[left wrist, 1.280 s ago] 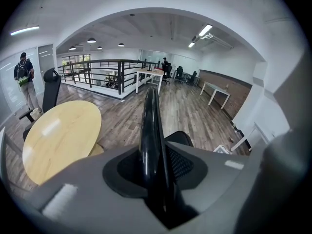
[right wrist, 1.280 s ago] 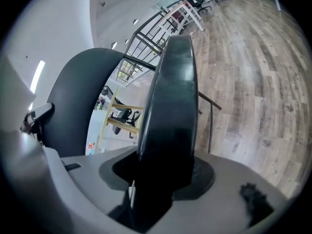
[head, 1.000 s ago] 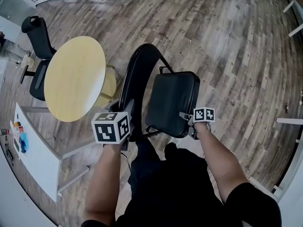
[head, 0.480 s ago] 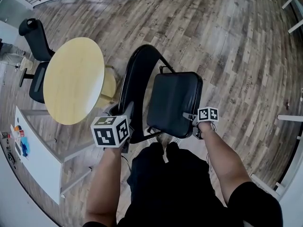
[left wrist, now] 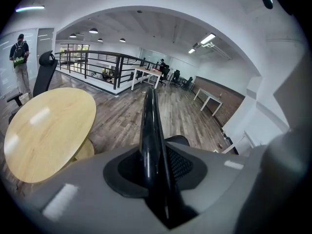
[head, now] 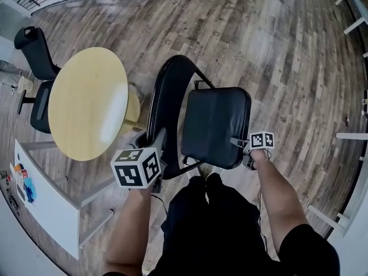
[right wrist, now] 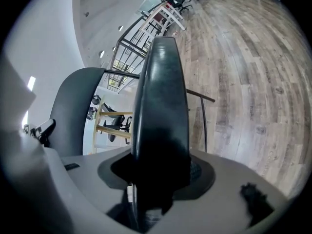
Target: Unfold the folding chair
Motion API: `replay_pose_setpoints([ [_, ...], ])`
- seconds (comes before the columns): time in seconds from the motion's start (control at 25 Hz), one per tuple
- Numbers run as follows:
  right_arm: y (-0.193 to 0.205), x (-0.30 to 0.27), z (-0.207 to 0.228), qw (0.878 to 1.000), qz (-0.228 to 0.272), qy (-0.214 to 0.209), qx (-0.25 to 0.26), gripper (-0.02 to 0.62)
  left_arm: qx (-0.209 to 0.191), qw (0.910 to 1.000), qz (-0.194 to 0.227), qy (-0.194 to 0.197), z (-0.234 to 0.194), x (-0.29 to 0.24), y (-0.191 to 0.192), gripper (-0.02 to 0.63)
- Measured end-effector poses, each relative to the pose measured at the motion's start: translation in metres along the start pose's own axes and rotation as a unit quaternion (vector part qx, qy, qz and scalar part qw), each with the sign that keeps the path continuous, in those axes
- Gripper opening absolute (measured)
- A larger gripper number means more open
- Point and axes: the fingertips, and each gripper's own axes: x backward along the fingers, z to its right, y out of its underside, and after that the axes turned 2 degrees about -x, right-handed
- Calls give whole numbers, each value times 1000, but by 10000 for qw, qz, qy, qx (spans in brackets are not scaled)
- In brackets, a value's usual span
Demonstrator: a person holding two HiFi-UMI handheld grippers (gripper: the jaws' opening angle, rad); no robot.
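The black folding chair stands partly opened in front of me. Its padded seat [head: 214, 125] lies nearly flat to the right of the curved back frame [head: 167, 91]. My left gripper [head: 157, 141] is shut on the frame's black tube [left wrist: 148, 130], which runs up between the jaws in the left gripper view. My right gripper [head: 238, 144] holds the seat's near right edge. The seat's thick edge [right wrist: 161, 106] fills the gap between the pads, and these jaws have just been opening a little around it.
A round yellow table [head: 86, 102] stands close to the left of the chair, with a black office chair [head: 34, 56] behind it. A white desk [head: 46, 194] is at the lower left and white table legs [head: 351, 137] at the right. The floor is wood plank.
The seat has shifted slightly right, away from the back frame, and my right gripper went with it. My left gripper has sunk a little on the frame tube.
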Motion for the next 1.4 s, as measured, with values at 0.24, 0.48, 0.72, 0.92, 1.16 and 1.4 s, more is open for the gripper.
replay_pose_setpoints([
  [0.24,-4,2,0,9998,179,-110,-12,210,83,9997,-34,227,4,-4,-4,100],
  [0.48,1,17,40,9992,225,-310,-106,210,-18,9997,-105,210,40,-16,7,97],
  [0.72,-1,20,69,9966,124,-799,-153,210,-39,9999,-41,145,42,-24,13,100],
  [0.92,1,21,90,9950,151,-965,-208,210,-372,9989,-84,-260,37,-33,21,110],
  [1.16,1,16,107,9944,197,-1006,-247,219,-483,9977,-123,-467,18,-40,30,124],
  [1.4,1,12,139,9941,278,-1008,-294,238,-431,9981,-114,-423,19,-47,38,126],
])
